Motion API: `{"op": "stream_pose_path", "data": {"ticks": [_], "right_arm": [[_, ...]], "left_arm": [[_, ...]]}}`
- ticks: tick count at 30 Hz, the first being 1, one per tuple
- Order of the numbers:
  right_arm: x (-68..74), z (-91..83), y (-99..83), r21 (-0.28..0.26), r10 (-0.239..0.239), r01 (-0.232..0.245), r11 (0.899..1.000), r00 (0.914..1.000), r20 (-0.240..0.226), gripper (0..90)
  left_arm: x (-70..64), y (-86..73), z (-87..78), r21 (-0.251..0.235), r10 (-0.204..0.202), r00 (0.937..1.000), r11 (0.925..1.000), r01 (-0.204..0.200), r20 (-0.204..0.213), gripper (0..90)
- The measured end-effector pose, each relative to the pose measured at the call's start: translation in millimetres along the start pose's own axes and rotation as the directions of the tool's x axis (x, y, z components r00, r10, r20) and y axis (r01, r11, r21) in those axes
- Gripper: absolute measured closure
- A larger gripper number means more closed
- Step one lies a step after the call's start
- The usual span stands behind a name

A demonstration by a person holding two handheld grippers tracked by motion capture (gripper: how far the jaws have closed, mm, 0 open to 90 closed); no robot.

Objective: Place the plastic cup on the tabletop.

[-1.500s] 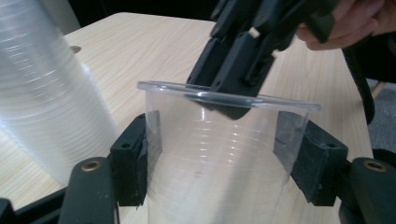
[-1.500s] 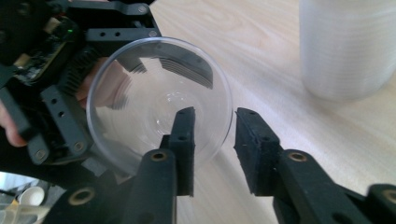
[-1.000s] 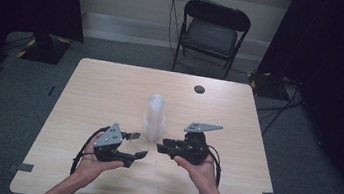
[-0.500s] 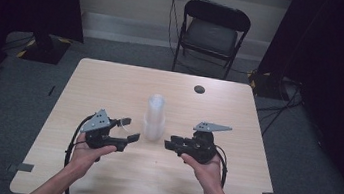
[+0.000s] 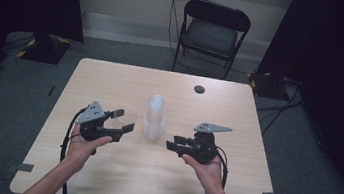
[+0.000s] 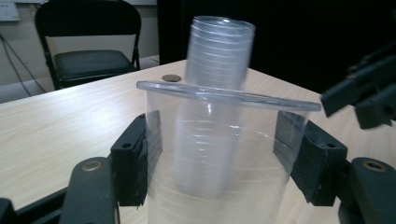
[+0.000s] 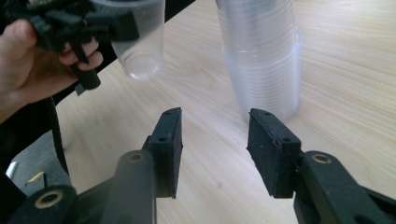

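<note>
A single clear plastic cup, thin-walled, smooth and slightly tapered with a rolled rim, sits between the black fingers of the left gripper. The fingers press its sides just under the rim, and the cup hangs off the worktop, its round bottom clear of the wood in the right gripper view.

Just beside it, near the middle of the worktop, stands one stack of clear plastic cups. The stack is upright and made of two nested sections: a wider lower part whose many rims form fine rings, and a narrower column rising from it. The cups in it are too many and too close to count.

The worktop is pale wood-grain laminate, rectangular with rounded corners. One small dark round disc lies near its far edge. One black folding chair with a padded seat stands beyond the worktop on grey carpet.

The left hand grips its tool with the forearm coming in from below, fingers of the gripper pointing right towards the stack. The right hand holds the right gripper low over the worktop, pointing left towards the stack's base. Its fingers, flat black pads with a rough face, stand apart with nothing between them and bare wood showing in the gap.
</note>
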State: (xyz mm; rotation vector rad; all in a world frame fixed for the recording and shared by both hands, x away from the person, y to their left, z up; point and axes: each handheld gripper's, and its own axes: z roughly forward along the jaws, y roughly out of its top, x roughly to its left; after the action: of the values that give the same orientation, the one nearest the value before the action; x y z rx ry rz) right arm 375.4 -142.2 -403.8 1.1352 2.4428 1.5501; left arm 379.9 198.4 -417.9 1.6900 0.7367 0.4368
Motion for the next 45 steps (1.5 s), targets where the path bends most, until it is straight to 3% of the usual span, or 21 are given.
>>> {"op": "stream_pose_path", "data": {"ticks": [2,6,9,11,17,22,23,31,33,45], "right_arm": [[-0.4,0.4,-1.1,0.001,-0.002,0.002,1.0,1.0,0.0,55.2],[-2.2,1.3,-2.4,0.005,0.0,0.0,1.0,1.0,0.003,54.9],[-4.9,1.5,-4.0,0.011,0.004,-0.004,1.0,1.0,0.005,54.7],[-5.9,0.5,-5.1,0.019,0.012,-0.012,1.0,0.9999,0.005,55.0],[-6.5,-12.0,-9.0,0.011,0.011,-0.011,1.0,0.9996,0.027,54.9],[-13.9,-21.1,-21.2,0.005,0.038,-0.038,0.999,0.9981,0.048,54.9],[-17.7,-21.3,-27.5,0.014,0.05,-0.05,0.999,0.9974,0.052,54.9],[-21.9,-22.8,-32.4,0.021,0.069,-0.071,0.997,0.9962,0.052,56.5],[-19.2,-24.0,-31.6,0.015,0.061,-0.062,0.998,0.9971,0.046,56.4],[-20.5,-22.5,-32.2,0.016,0.056,-0.057,0.998,0.9973,0.048,57.1]], "left_arm": [[8.2,1.7,3.6,0.006,-0.024,0.9994,0.9997,0.024,-0.023,32.4],[16.7,4.7,8.1,0.016,-0.032,0.998,0.9993,0.033,-0.054,32.3],[23.0,4.8,13.4,0.006,-0.034,0.9966,0.9994,0.034,-0.076,31.7],[28.0,5.4,19.2,0.034,-0.02,0.9944,0.9991,0.024,-0.103,31.6],[35.8,9.0,26.5,0.018,-0.014,0.9907,0.9997,0.017,-0.135,31.4],[44.3,7.7,33.6,0.039,-0.017,0.9884,0.999,0.023,-0.151,30.9],[46.9,5.8,36.7,0.036,-0.021,0.9852,0.999,0.027,-0.17,30.7],[58.7,-5.2,46.6,0.055,-0.031,0.9816,0.9976,0.042,-0.188,30.3],[61.9,-10.5,51.9,0.078,-0.031,0.9796,0.9958,0.047,-0.199,30.2],[69.4,-22.6,59.6,0.107,-0.058,0.9802,0.9911,0.079,-0.19,28.7]]}}
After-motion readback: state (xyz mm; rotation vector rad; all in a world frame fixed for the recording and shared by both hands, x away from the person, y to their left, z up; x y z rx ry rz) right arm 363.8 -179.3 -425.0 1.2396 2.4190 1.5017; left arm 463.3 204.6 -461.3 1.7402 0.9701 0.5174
